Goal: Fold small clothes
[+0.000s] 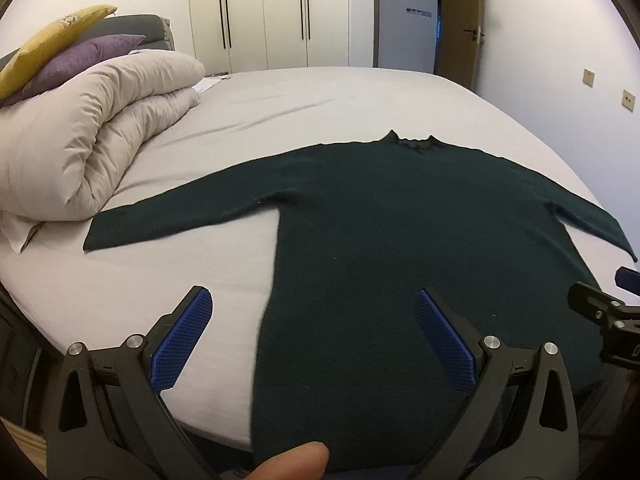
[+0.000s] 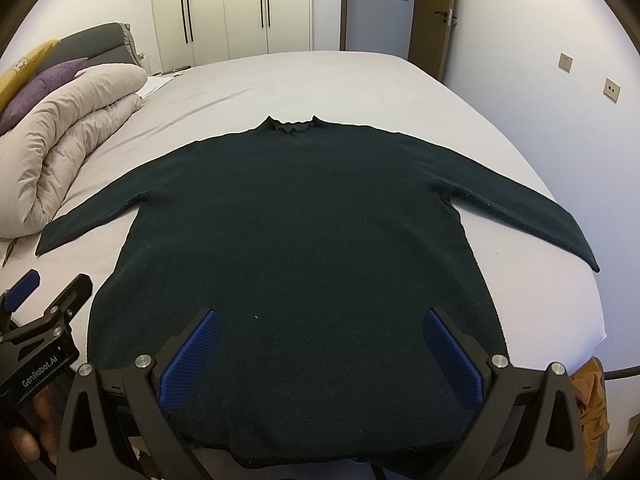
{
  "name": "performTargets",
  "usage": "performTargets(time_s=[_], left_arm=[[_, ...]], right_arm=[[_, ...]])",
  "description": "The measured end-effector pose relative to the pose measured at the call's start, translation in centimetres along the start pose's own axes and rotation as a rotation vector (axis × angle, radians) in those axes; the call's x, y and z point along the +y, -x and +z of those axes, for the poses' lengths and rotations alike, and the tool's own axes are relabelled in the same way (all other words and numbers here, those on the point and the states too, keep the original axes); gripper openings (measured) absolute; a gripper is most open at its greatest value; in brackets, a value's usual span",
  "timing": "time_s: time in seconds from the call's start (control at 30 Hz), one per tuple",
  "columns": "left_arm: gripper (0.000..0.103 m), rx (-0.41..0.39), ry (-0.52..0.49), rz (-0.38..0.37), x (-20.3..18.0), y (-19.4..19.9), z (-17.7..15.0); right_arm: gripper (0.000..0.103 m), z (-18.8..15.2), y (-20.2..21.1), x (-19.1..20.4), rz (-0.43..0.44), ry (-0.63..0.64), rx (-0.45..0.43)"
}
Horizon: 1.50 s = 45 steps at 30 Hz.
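Observation:
A dark green long-sleeved sweater (image 1: pixel 380 220) (image 2: pixel 304 240) lies flat on the bed, collar at the far end, both sleeves spread out to the sides, hem toward me. My left gripper (image 1: pixel 314 304) hovers open above the sweater's lower left edge, nothing between its blue pads. In the right wrist view my right gripper (image 2: pixel 320 324) stands open over the lower middle of the body, also with nothing held. The left gripper (image 2: pixel 48 292) shows at the left of that view, and the right gripper (image 1: pixel 600 300) at the right edge of the left wrist view.
The bed sheet (image 1: pixel 320 100) is pale grey. A rolled beige duvet (image 1: pixel 80 132) with purple and yellow cushions (image 1: pixel 72 56) lies at the left. White wardrobes (image 1: pixel 264 12) and a door (image 2: pixel 436 16) stand beyond. An orange cloth (image 2: pixel 588 392) hangs off the bed's right corner.

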<state>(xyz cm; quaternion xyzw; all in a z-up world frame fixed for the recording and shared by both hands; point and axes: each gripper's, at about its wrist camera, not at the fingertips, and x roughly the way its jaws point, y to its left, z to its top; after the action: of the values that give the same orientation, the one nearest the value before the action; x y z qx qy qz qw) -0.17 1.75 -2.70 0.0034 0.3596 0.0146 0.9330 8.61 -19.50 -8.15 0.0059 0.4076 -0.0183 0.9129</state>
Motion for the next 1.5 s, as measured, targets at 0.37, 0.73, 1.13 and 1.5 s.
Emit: performTargets(time_s=[0.37, 0.73, 1.13, 1.5], left_arm=[[0.103, 0.015, 0.468, -0.264, 15.1, -5.4, 3.4], [0.103, -0.034, 1.268, -0.416, 32.9, -12.8, -0.6], [0.098, -0.057, 1.483, -0.344, 37.2, -16.1, -3.5], [0.028, -0.145, 1.642, -0.349, 37.9, -20.6, -3.9]], right_arm=[[0.103, 1.2, -0.2, 0.3, 0.108, -0.050, -0.042], [0.103, 3.9, -1.8, 2.3, 0.218, -0.082, -0.042], [0.103, 5.0, -5.2, 4.7, 0.207, -0.045, 0.026], [0.103, 5.2, -6.1, 4.5, 0.217, -0.053, 0.015]])
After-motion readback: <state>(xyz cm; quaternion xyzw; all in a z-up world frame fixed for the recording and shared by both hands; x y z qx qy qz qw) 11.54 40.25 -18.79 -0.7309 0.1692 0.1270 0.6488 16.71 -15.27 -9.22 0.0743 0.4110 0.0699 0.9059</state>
